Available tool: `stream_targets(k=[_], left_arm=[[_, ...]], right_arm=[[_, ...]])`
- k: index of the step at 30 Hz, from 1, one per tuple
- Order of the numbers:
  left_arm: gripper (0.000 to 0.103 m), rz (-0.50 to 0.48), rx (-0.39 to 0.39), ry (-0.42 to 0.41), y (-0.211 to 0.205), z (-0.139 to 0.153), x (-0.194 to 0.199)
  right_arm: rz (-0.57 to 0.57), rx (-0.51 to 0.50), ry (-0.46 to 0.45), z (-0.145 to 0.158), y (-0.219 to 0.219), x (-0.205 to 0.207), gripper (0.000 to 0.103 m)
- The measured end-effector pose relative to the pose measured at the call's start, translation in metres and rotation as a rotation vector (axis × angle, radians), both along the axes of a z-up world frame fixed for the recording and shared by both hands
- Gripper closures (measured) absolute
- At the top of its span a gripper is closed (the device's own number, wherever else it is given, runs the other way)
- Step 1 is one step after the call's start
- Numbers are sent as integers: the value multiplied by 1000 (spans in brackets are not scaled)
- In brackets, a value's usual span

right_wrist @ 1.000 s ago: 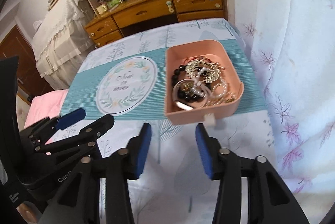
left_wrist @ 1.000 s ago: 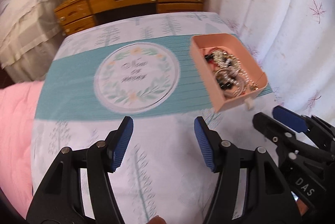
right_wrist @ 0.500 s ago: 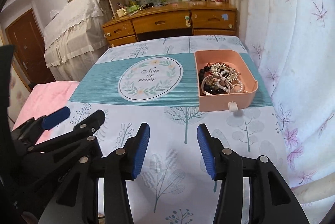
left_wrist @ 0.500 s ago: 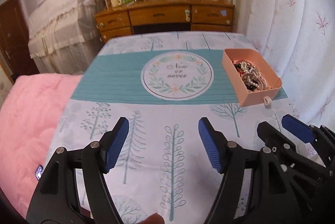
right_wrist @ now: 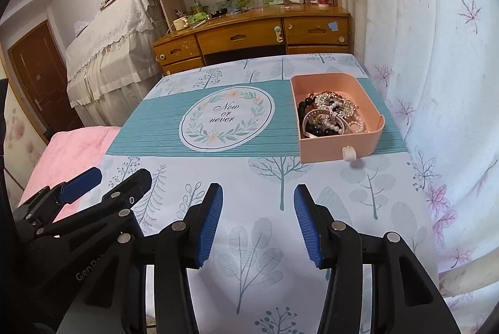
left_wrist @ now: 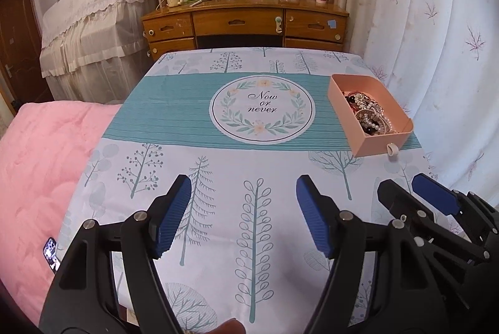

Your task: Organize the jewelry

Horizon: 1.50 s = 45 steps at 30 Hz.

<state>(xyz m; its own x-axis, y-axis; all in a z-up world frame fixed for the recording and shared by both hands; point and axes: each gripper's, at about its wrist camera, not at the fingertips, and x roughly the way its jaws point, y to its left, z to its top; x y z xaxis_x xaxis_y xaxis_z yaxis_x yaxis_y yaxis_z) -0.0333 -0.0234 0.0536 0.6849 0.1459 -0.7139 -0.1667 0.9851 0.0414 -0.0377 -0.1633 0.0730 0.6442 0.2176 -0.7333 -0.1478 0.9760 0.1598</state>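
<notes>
A pink open drawer-tray (right_wrist: 371, 103) (left_wrist: 340, 87) sits at the table's right side on the teal band of the cloth. It holds a tangle of jewelry (right_wrist: 330, 115) (left_wrist: 371, 114): pearl strands, black beads, a silver brooch. My left gripper (left_wrist: 243, 209) is open and empty above the near part of the table, well short of the tray. My right gripper (right_wrist: 258, 212) is open and empty too, in front of the tray. Each gripper shows in the other's view: the right one (left_wrist: 408, 196) and the left one (right_wrist: 106, 181).
The tablecloth has a round "Now or never" print (left_wrist: 262, 109) in the middle. A pink quilt (left_wrist: 37, 165) lies left of the table, with a phone (left_wrist: 51, 253) on it. A wooden desk with shelves (left_wrist: 246, 22) stands behind. A flowered curtain (right_wrist: 436, 53) hangs right.
Both grippers have pulled back from the tray and risen, so the tray looks smaller and farther. Both stay open and empty.
</notes>
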Motion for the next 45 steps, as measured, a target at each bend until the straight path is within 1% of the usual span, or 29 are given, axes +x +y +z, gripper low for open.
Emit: stream_targets(k=[13,30,45], left_arm=[[35,21,-35,1,9,-7,2],[35,21,-43,13,14,-12,6],[35,26,-50,30,17,-22,10]], right_arm=[[14,6,11,-9,8,2,55],[14,4,13,-14,11,6,55],[17,-3,23,-20,13,10,55]])
